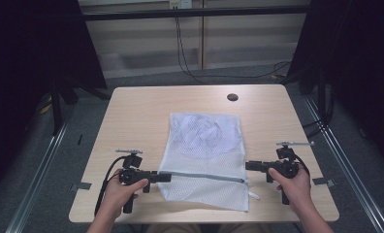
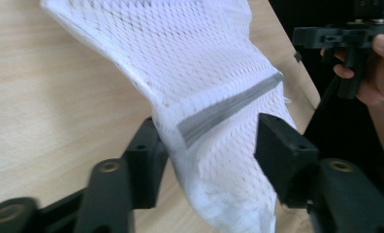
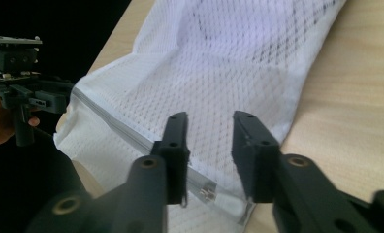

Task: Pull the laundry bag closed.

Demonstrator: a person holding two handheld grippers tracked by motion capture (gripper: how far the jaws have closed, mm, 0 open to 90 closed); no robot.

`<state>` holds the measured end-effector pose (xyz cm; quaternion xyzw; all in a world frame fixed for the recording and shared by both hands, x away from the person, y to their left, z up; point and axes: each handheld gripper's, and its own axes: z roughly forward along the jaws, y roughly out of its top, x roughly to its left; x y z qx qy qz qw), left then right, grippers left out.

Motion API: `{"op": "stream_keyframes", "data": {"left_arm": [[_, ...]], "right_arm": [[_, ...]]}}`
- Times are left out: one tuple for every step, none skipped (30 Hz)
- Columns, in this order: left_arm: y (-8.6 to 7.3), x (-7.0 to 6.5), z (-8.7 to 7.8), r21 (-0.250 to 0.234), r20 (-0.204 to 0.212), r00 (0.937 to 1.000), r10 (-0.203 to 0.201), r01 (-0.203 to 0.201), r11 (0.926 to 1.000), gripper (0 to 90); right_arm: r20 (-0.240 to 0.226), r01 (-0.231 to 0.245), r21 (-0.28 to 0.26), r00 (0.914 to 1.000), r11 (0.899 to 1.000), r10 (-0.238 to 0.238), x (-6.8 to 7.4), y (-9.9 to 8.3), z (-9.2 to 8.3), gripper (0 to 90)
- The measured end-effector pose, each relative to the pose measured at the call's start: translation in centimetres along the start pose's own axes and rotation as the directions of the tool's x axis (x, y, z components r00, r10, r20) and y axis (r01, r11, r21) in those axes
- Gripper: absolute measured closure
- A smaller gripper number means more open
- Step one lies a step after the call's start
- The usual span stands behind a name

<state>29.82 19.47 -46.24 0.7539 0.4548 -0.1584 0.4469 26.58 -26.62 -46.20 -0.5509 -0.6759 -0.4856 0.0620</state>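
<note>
A white mesh bag (image 1: 204, 141) lies flat in the middle of the wooden table, with its grey zipper (image 1: 204, 176) running across near the front edge. My left gripper (image 1: 163, 176) is level at the zipper's left end. In the left gripper view the bag's edge (image 2: 190, 48) and the zipper's end (image 2: 233, 104) hang between the left gripper's (image 2: 210, 133) spread jaws, which stand open. My right gripper (image 1: 248, 165) is at the zipper's right end. Seen from the right gripper (image 3: 210, 119), its jaws are apart above the metal zipper pull (image 3: 208, 194), not pressing on it.
The table (image 1: 132, 111) has a small dark round hole (image 1: 232, 97) at the back right. Bare wood lies on both sides of the bag. Black stands and cables are on the floor behind and beside the table.
</note>
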Motion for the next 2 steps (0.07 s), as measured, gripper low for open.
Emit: {"op": "stream_keyframes", "data": {"left_arm": [[0.05, 0.01, -0.01, 0.001, -0.011, 0.9999, 0.012, -0.012, 0.9999, 38.3], [0.12, -0.02, -0.06, 0.0, -0.016, 0.9998, 0.015, -0.015, 0.9999, 38.4]], "right_arm": [[0.006, 0.003, -0.011, 1.0, 1.0, -0.003, 0.04, 0.03, 0.03, 57.4], [0.006, 0.015, -0.016, 0.9999, 1.0, -0.015, 0.0, 0.05, 0.09, 55.6]]}}
